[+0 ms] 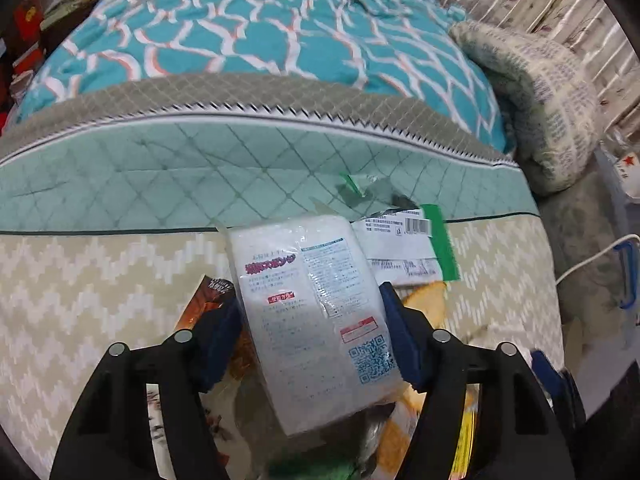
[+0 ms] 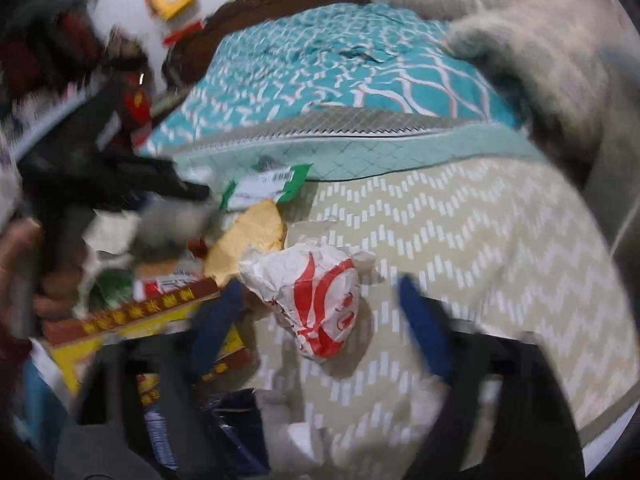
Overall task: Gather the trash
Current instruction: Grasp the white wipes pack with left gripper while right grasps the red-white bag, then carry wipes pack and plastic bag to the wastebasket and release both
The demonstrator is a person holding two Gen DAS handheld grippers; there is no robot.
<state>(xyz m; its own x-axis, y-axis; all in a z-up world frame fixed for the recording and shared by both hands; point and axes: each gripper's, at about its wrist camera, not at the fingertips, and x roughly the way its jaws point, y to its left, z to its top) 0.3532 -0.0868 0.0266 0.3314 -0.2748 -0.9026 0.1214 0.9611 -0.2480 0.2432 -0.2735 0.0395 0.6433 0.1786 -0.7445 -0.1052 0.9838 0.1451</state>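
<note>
A white plastic-wrapped pack (image 1: pixel 312 280) with printed text and a QR code stands between the blue pads (image 1: pixel 400 332) of my left gripper (image 1: pixel 308 296), which press on both of its sides. Under it lie a brown snack bag (image 1: pixel 208 300) and a white bag with a green edge (image 1: pixel 404 240). In the blurred right wrist view, a crumpled white paper wrapper with red print (image 2: pixel 316 304) lies on the beige zigzag cover. My right gripper (image 2: pixel 320 284) straddles it, open, with a gap at the right finger (image 2: pixel 424 328).
A trash pile sits left of the wrapper: a red-and-yellow printed wrapper (image 2: pixel 132 312), a yellow piece (image 2: pixel 248 240), a green-edged bag (image 2: pixel 264 188). A person's hand (image 2: pixel 20 260) holds the other gripper there. Behind are the mattress edge (image 1: pixel 240 168), a teal quilt (image 1: pixel 280 32) and a folded blanket (image 1: pixel 540 100).
</note>
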